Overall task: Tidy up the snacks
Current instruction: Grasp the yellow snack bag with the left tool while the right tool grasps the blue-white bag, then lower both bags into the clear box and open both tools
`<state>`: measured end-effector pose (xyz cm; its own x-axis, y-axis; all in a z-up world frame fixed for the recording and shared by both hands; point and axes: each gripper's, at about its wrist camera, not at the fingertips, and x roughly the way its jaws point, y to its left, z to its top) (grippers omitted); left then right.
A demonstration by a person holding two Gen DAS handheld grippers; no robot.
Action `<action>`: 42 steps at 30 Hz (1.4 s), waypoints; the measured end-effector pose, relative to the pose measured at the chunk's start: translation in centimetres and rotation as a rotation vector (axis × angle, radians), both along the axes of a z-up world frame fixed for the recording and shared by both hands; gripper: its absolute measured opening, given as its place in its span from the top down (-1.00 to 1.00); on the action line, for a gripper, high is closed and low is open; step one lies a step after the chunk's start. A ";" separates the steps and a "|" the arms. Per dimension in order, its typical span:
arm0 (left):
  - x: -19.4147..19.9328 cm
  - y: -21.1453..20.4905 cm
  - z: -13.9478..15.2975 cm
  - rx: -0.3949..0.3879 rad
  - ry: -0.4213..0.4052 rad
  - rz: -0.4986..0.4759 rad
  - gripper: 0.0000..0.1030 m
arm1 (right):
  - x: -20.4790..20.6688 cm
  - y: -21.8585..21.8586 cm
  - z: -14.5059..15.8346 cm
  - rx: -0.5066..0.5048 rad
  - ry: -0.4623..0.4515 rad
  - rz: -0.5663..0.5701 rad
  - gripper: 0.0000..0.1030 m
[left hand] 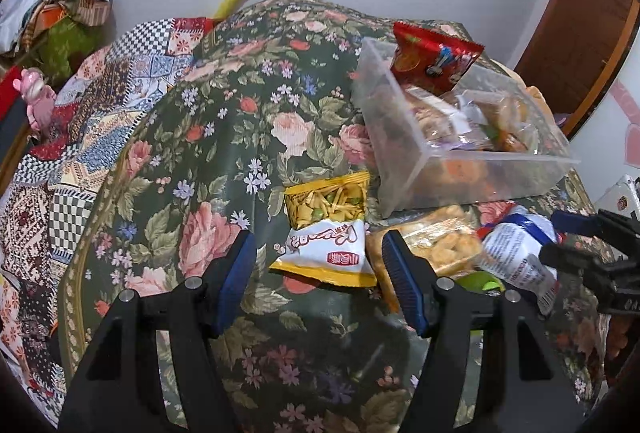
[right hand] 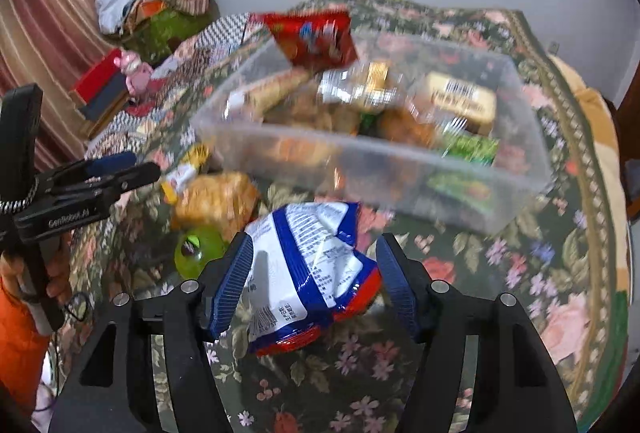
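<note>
Clear bin (right hand: 400,169) on floral tablecloth (right hand: 500,273), half full w/ snacks. Blue-white packet (right hand: 308,265) btwn right gripper (right hand: 310,283) jaws, part open, no clamp seen. Light, crinkly, slippery; grab mid-body. Left gripper (left hand: 320,279) part open, empty, over yellow packet (left hand: 328,229).

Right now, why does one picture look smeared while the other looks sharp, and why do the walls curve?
Right wrist view: motion blur smears the clear plastic bin and the red snack packet on its rim. Left wrist view: sharp, the yellow-and-white snack bag reads clearly. Both: fisheye lenses bend edges and darken corners.
</note>
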<state>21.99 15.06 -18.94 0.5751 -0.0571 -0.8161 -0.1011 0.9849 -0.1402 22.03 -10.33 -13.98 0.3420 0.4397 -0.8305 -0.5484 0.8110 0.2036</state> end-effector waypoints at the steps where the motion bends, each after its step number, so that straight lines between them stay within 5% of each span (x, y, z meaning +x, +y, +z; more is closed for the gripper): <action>1: 0.3 0.1 -0.4 -0.004 0.005 0.000 -0.26 | -0.1 0.1 -0.2 0.001 0.008 0.004 -0.24; 16: 3.8 1.4 -4.2 -0.087 0.045 0.031 -0.26 | -0.5 2.3 -1.9 -0.068 -0.006 0.065 -0.36; 25: 3.8 0.5 -4.9 0.041 0.039 0.016 0.02 | -0.4 2.2 -1.8 -0.057 -0.023 0.063 -0.22; 32: 2.3 0.2 -3.4 0.009 0.013 0.017 0.08 | -1.1 2.3 -1.4 -0.066 -0.057 0.065 0.02; 42: -0.6 -1.2 2.2 -0.002 -0.086 0.003 0.08 | -2.3 0.3 1.0 -0.025 -0.089 0.030 0.06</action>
<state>21.39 13.85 -16.69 0.6429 -0.0571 -0.7638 -0.0915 0.9844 -0.1506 19.72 -9.99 -12.98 0.4020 0.4305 -0.8081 -0.5877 0.7981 0.1329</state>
